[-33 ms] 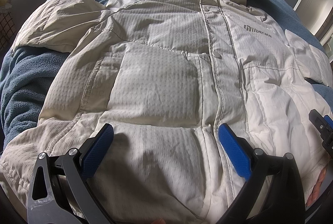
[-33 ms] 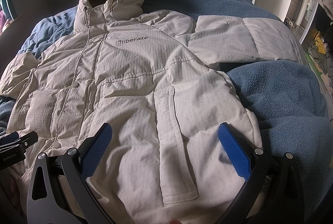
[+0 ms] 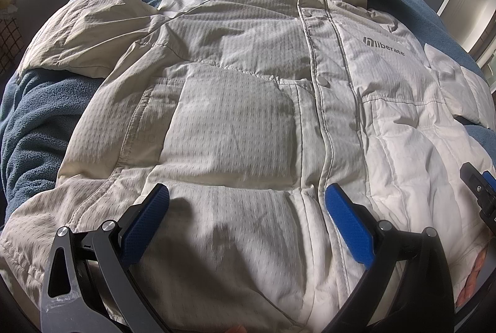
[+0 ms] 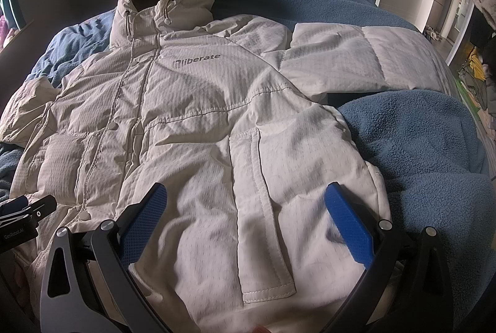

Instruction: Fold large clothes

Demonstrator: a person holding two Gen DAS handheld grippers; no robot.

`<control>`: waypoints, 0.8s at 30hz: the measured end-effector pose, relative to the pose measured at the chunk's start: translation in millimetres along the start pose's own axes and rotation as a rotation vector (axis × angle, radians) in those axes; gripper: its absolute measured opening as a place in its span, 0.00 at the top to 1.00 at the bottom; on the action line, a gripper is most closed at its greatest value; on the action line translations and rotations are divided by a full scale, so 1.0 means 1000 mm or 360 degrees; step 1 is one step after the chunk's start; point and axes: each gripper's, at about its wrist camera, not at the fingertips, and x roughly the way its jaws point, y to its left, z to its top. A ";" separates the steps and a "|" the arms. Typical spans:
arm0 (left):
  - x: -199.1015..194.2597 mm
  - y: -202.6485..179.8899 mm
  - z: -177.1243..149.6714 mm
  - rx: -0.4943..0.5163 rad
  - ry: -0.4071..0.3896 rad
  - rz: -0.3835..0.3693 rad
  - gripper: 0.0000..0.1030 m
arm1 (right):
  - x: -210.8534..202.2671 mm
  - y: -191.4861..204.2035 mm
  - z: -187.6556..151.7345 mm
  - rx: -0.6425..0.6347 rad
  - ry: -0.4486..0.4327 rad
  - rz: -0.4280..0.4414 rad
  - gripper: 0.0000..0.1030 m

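- While the cream puffer jacket (image 3: 248, 122) lies flat, front up, on the blue blanket (image 4: 418, 141), both grippers hover at its hem.
- Left gripper (image 3: 246, 206), right gripper (image 4: 245, 203): jaws apart, empty.
- Judged light, puffy, slippery; pinch the hem or a seam.

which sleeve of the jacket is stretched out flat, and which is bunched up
The sleeve on the logo side lies stretched out flat across the blue blanket. The other sleeve, on the plain chest side, is the creased, bunched one.
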 end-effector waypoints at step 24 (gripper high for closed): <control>0.000 -0.001 -0.002 -0.0005 0.0040 -0.0050 0.06 | 0.000 0.000 0.000 -0.0001 0.0002 -0.0002 0.05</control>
